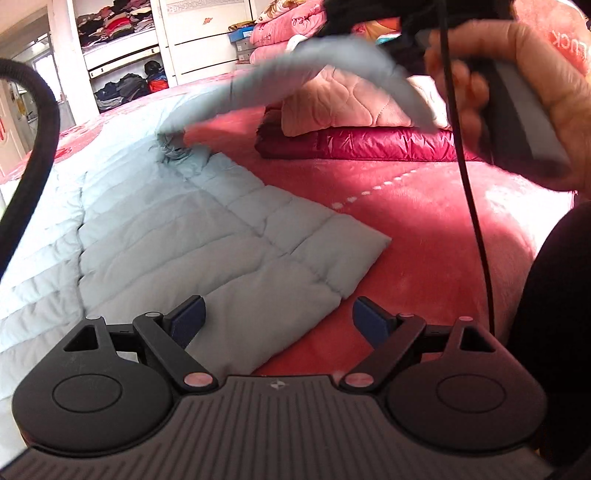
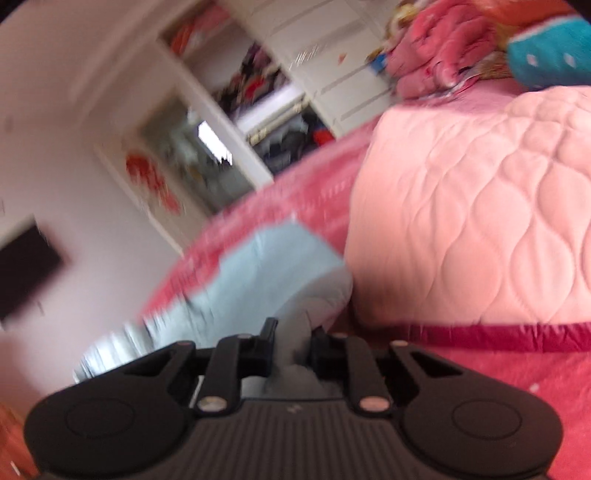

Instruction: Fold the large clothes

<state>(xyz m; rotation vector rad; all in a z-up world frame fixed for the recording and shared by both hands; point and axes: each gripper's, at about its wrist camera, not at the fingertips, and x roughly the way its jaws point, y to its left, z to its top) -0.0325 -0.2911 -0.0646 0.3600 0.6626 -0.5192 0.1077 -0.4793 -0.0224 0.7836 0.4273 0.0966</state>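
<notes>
A light blue quilted jacket [image 1: 177,229] lies spread on the red bed cover. My left gripper [image 1: 279,319] is open and empty, low over the jacket's near corner. My right gripper [image 2: 291,347] is shut on the jacket's sleeve [image 2: 295,332] and holds it up in the air. In the left wrist view the lifted sleeve [image 1: 295,74] stretches from the jacket's shoulder to the right gripper, held in a hand [image 1: 517,92] at the upper right. The right wrist view is blurred by motion.
A folded pink quilted garment [image 1: 354,103] sits on a folded magenta one [image 1: 369,144] at the far side of the bed [image 1: 424,221]. Pink bedding [image 1: 280,29] is piled behind. Wardrobe shelves [image 1: 118,55] with clothes stand at the back left.
</notes>
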